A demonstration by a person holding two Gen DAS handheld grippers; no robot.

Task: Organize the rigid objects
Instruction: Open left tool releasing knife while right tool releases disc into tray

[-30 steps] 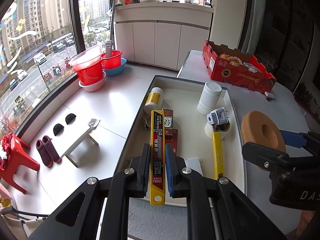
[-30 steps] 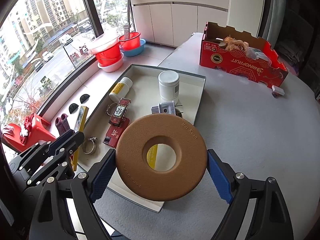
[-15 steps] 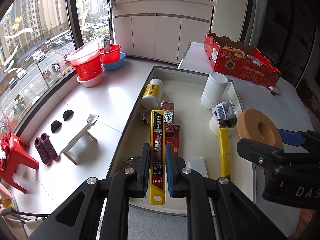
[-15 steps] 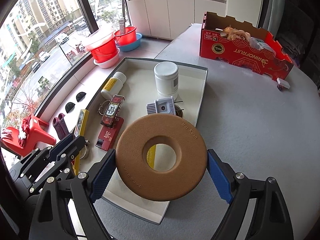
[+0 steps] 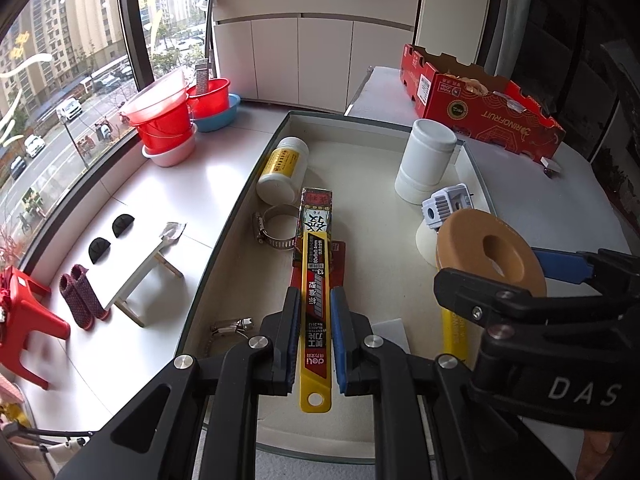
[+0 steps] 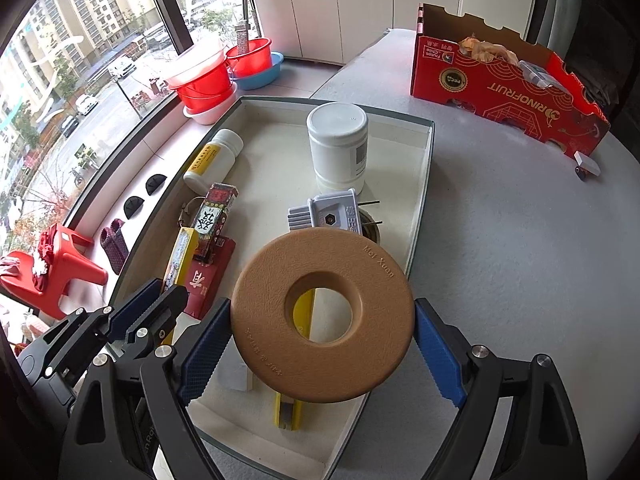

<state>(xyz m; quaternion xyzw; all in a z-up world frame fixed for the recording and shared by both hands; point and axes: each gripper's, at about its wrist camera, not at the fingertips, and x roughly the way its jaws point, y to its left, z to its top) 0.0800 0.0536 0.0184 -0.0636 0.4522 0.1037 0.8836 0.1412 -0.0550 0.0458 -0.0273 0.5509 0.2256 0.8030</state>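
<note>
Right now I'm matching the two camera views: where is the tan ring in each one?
Left wrist view: the tan ring is at the right, seen edge-on, above the black claw arm.
Right wrist view: the tan ring sits at lower centre, face-on between blue pads.
Shared landmark: the white jar in the tray.

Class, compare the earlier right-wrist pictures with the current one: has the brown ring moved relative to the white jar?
Yes. The brown ring has come down towards the tray, nearer the white jar.
</note>
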